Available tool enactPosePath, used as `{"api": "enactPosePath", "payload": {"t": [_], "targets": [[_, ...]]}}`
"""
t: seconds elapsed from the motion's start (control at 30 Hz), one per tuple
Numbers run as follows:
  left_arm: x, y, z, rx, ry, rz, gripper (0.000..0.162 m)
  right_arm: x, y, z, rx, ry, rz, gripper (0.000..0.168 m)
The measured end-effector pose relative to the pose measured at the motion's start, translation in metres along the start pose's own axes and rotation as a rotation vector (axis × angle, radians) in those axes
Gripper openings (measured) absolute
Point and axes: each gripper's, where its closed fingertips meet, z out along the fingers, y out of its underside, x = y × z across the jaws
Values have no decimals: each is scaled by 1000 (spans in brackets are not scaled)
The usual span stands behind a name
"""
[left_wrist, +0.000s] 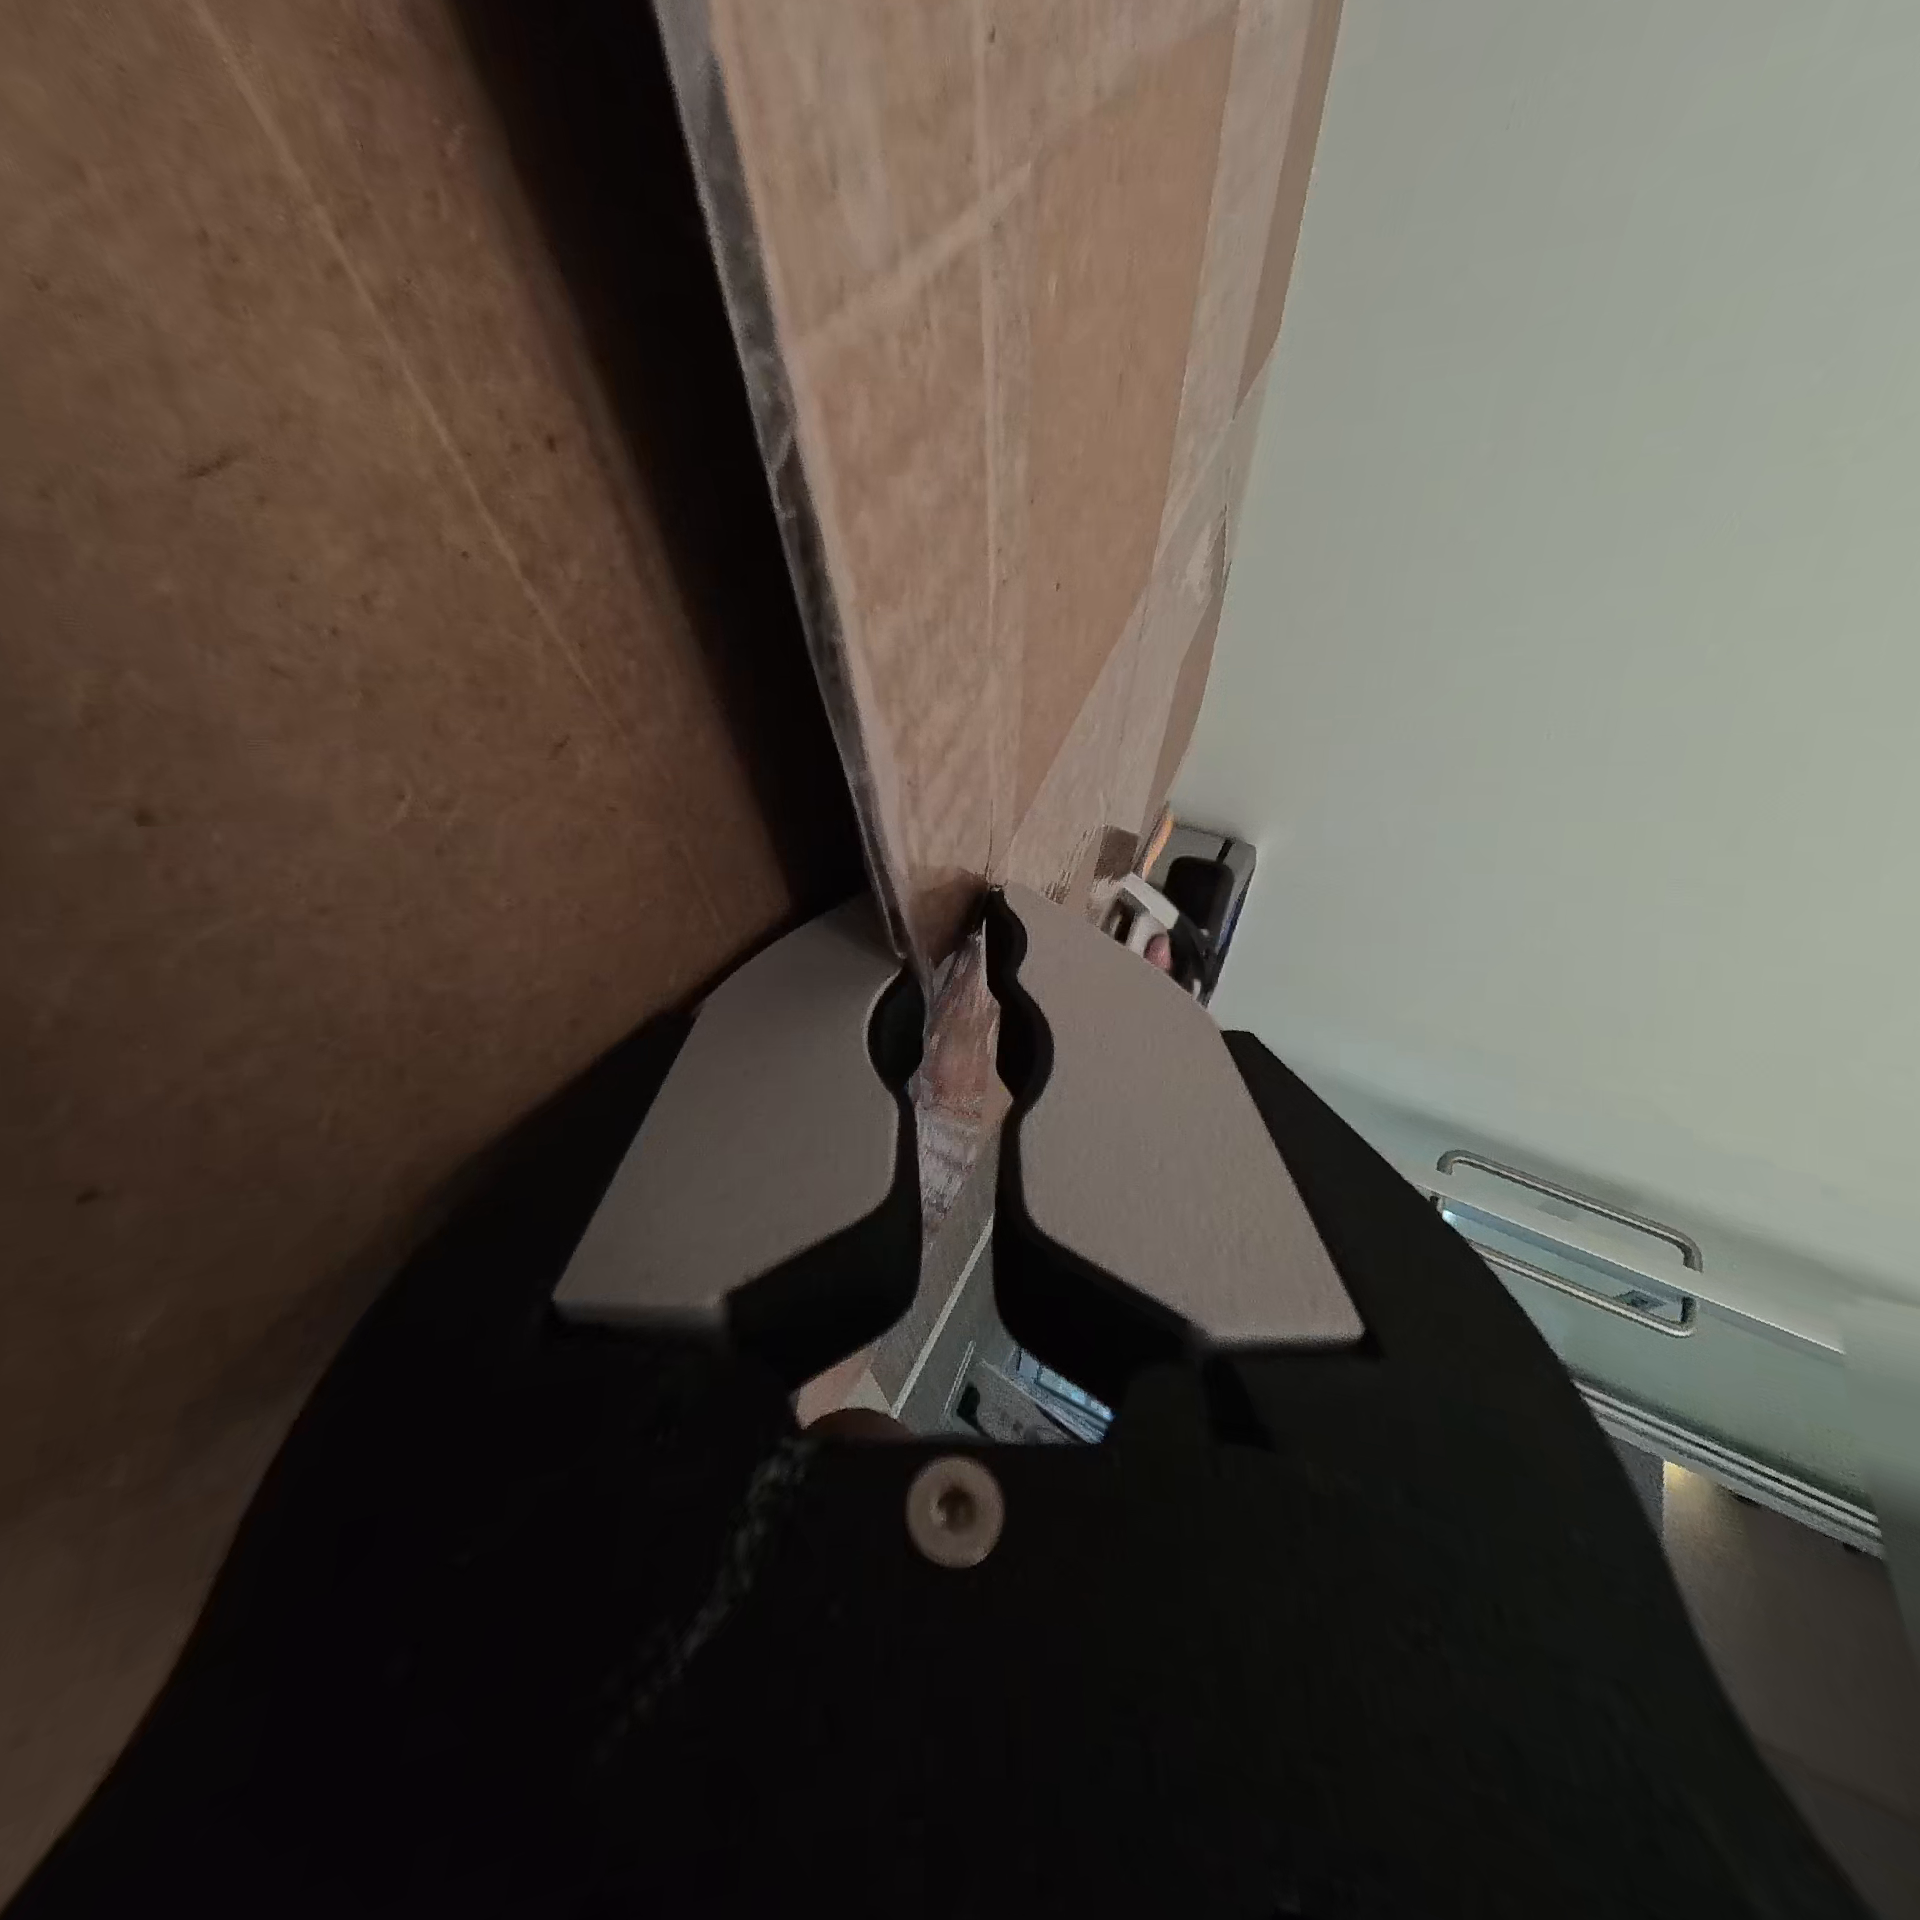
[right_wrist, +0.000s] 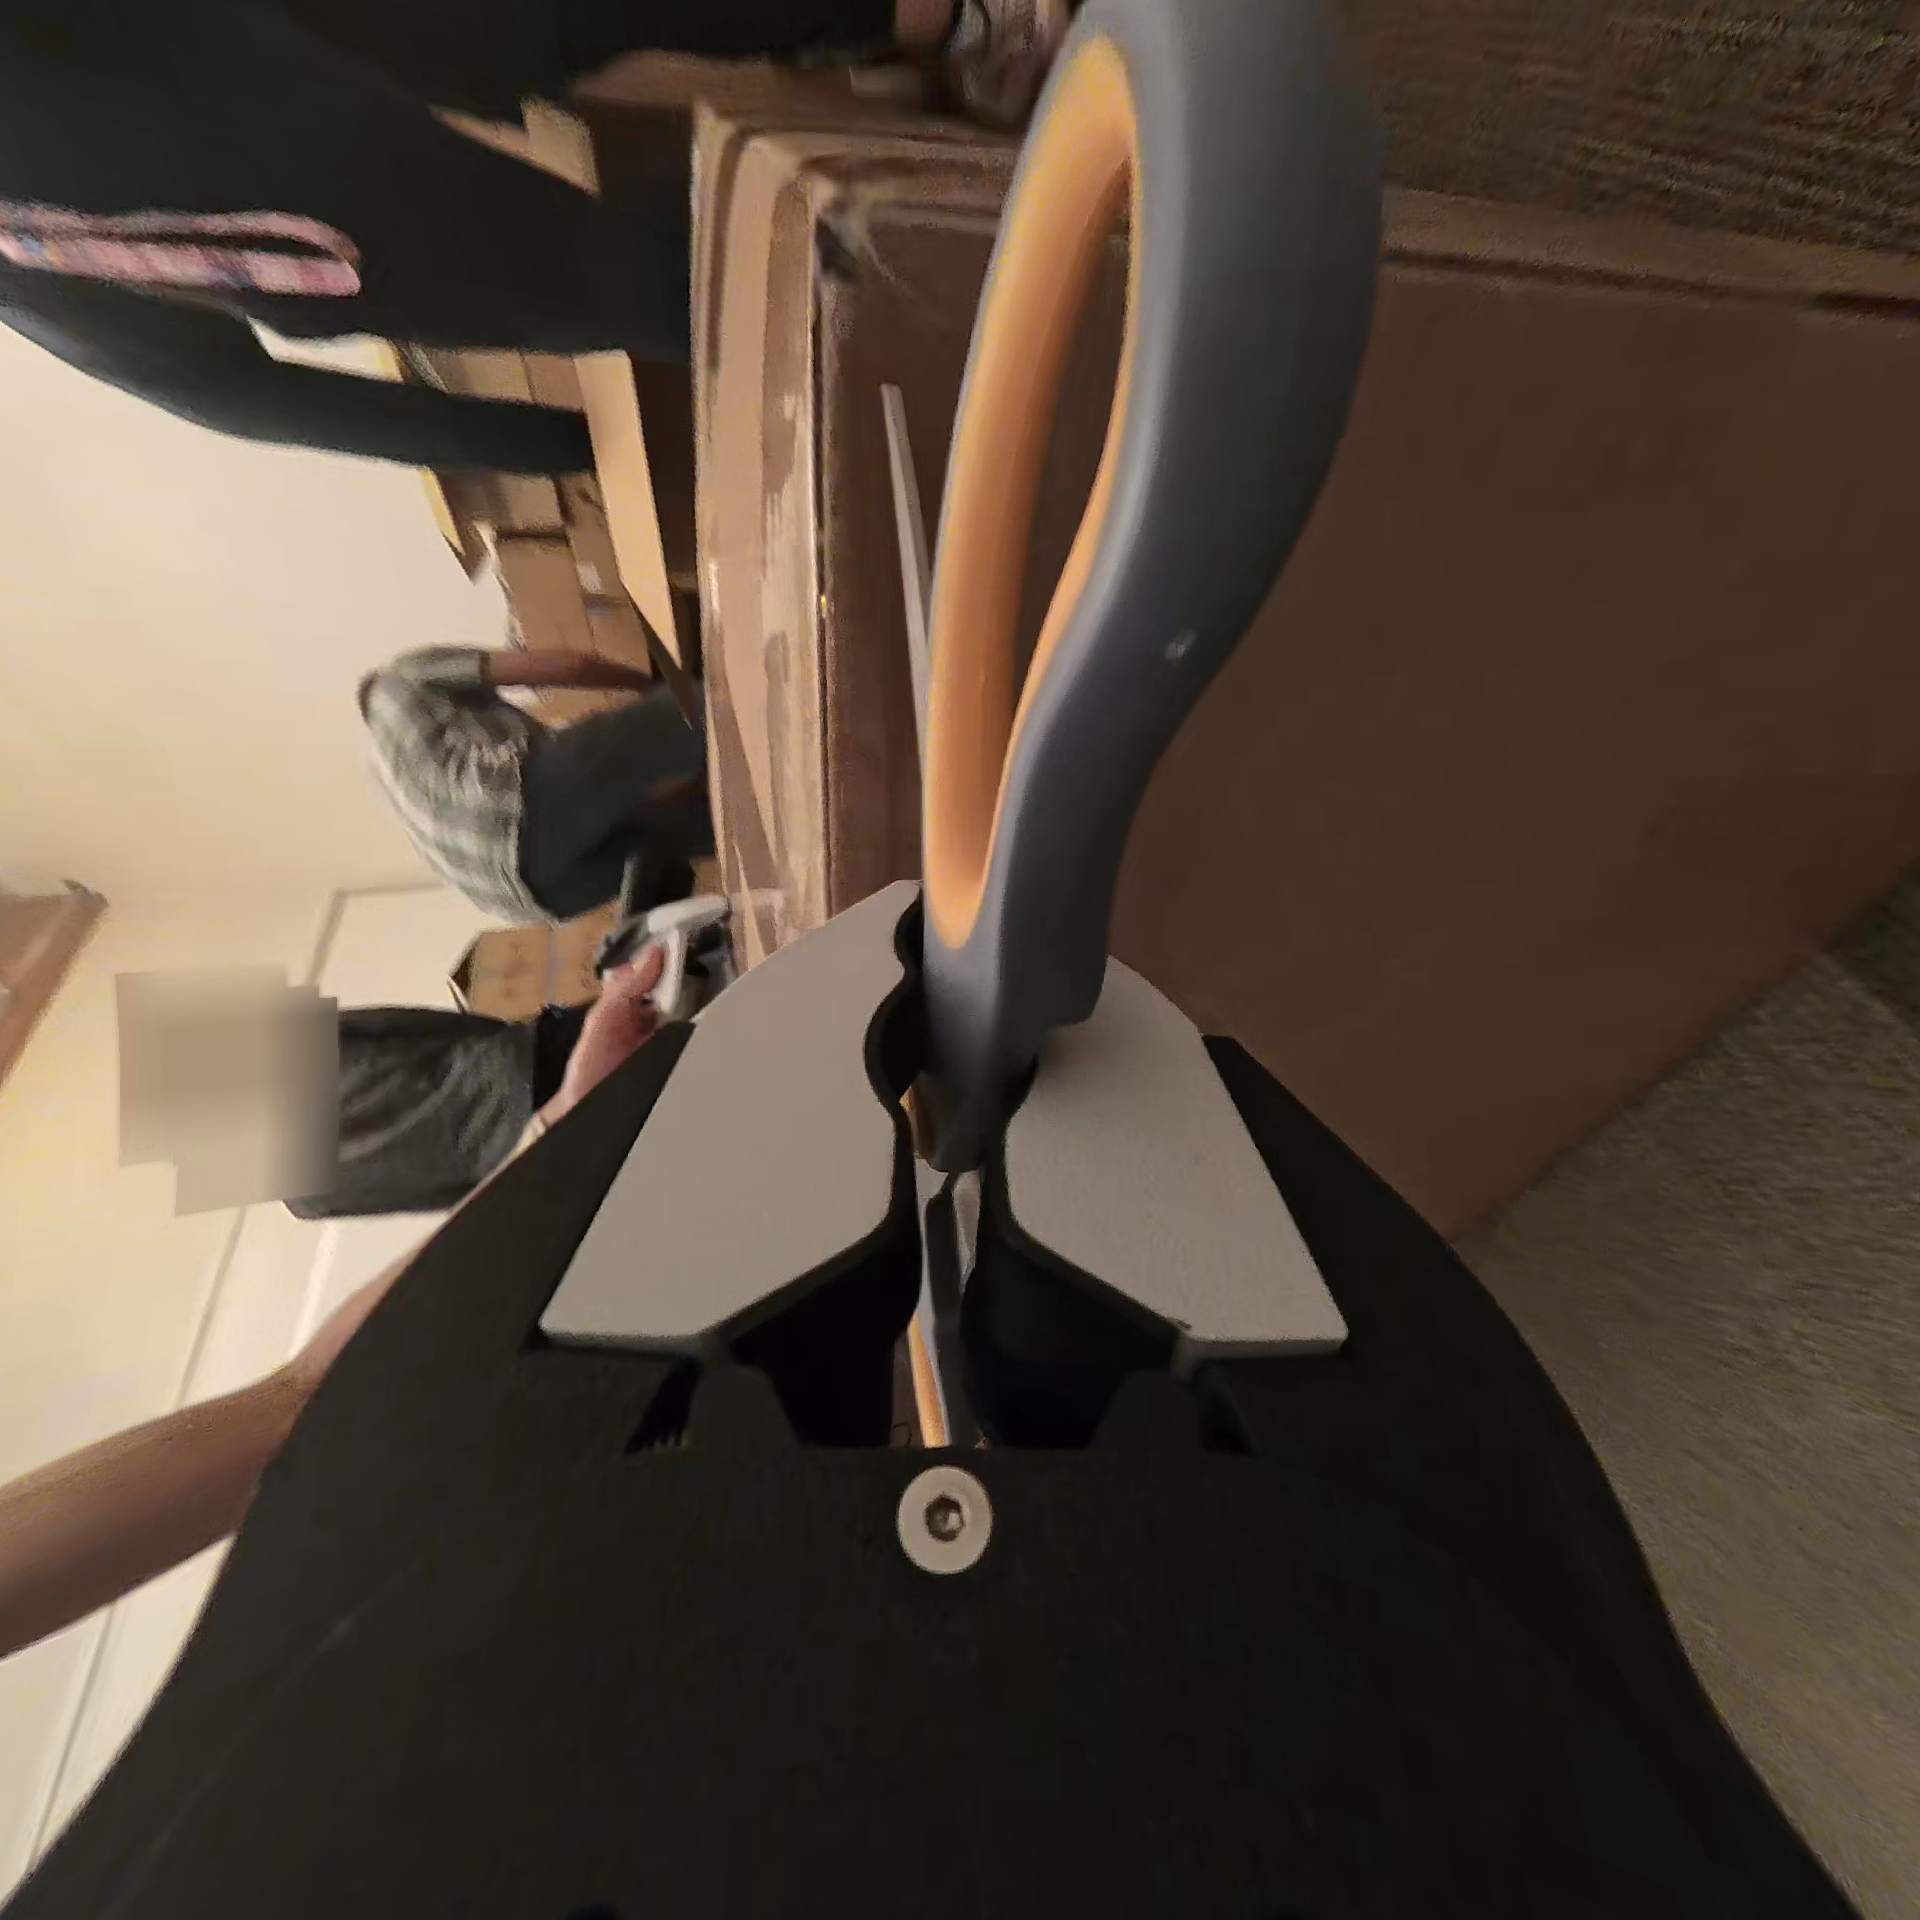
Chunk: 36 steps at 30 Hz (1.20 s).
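My left gripper (left_wrist: 951, 935) is shut on the edge of a taped brown cardboard flap (left_wrist: 997, 436) that rises straight ahead of it, seen edge-on. A broad cardboard panel (left_wrist: 312, 623) fills the left of that view. My right gripper (right_wrist: 961, 987) is shut on the grey handle loop of a pair of scissors (right_wrist: 1174, 540), which has an orange inner lining. A silver blade (right_wrist: 906, 509) points away from it along the taped top of a cardboard box (right_wrist: 1455, 727).
In the right wrist view, people (right_wrist: 582, 790) stand by stacked cardboard boxes (right_wrist: 551, 499) at the far side, one arm (right_wrist: 156, 1455) close by on the left. Carpet (right_wrist: 1714, 1351) lies on the right. A pale wall (left_wrist: 1610, 520) and a metal handle (left_wrist: 1579, 1236) show in the left wrist view. Tip to tip, the grippers are about 30 cm apart.
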Motion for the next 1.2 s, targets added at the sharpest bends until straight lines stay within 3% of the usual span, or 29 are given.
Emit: {"api": "enactPosePath", "payload": {"t": [0.53, 0.97, 1.2], "targets": [[0, 0, 0, 13, -2, 3, 9, 0, -10, -3, -75, -65, -31, 4], [0, 0, 0, 13, -2, 6, 9, 4, -12, -5, -161, -19, -39, 4], [0, 0, 0, 8, 0, 13, 9, -7, -16, 2, -115, -110, 67, 4]]}}
